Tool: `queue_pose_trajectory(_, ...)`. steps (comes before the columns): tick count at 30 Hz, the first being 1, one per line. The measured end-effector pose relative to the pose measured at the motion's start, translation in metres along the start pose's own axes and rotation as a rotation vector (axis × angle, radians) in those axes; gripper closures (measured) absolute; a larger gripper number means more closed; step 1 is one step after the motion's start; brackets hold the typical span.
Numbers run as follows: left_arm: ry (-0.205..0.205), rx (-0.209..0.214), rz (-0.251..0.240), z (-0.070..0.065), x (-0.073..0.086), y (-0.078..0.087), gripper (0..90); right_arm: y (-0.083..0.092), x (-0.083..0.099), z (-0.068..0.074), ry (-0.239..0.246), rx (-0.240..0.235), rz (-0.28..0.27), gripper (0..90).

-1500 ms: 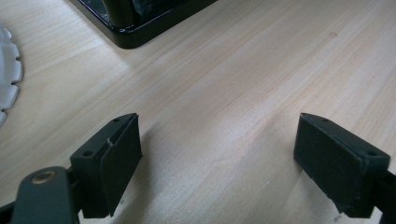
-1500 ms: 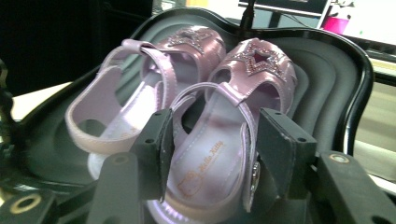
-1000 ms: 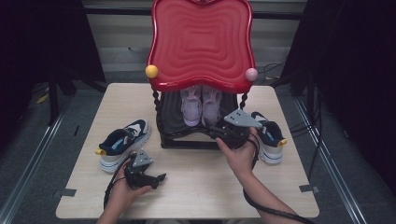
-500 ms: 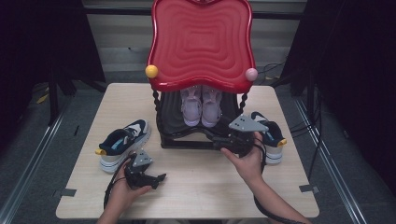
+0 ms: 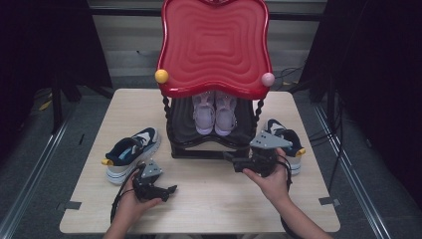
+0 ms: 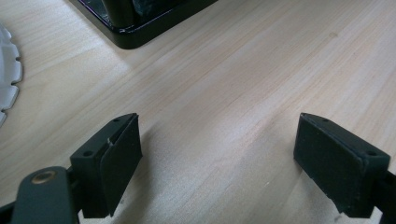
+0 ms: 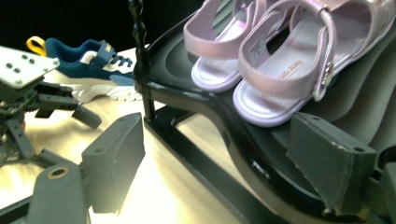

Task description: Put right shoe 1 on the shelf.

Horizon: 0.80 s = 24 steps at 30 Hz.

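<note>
Sandals (image 5: 225, 115) are what I am working with: 2 lilac, strappy, open-toed ones with a pearly sheen, standing side by side, toes toward me, on the black lower shelf of the shoe rack (image 5: 209, 149) under its red wavy top (image 5: 214, 45), at the middle of the table (image 5: 214, 199) toward its far edge. In the right gripper view the sandals (image 7: 280, 70) look light and soft, with thin bendy straps and a smooth, likely slippery sole, so I would pinch the firmer heel end or sole rim rather than a strap, which could fold or slide out. My right gripper (image 5: 236, 163) hangs just in front of the rack's right front corner; its jaws have just been opening and now stand wide with nothing gripped. My left gripper (image 5: 171, 189) sits low near the near edge on the left, jaws wide over bare wood. 1 navy sneaker (image 5: 130, 152) lies left of the rack, another (image 5: 283, 137) right of it.
</note>
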<state>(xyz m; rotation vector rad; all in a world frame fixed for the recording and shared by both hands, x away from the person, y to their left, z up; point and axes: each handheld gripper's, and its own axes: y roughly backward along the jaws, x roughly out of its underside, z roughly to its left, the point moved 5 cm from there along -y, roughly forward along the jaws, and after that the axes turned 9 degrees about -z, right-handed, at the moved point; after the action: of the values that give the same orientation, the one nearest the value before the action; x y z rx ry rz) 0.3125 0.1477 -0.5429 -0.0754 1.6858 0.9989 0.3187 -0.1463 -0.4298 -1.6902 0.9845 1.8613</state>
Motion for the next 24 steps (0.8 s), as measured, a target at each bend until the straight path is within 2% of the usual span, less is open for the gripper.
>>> queue_pose_trajectory(9, 0.000, -0.001, -0.001, 0.000, 0.000, 0.000, 14.5, 0.008, 0.010, 0.004, -0.011, -0.052, 0.033, 15.5)
queue_pose_trajectory(24, 0.000, -0.001, 0.000, 0.000, 0.000, 0.000, 14.5, 0.020, 0.027, 0.009, 0.003, -0.120, 0.080, 13.2)
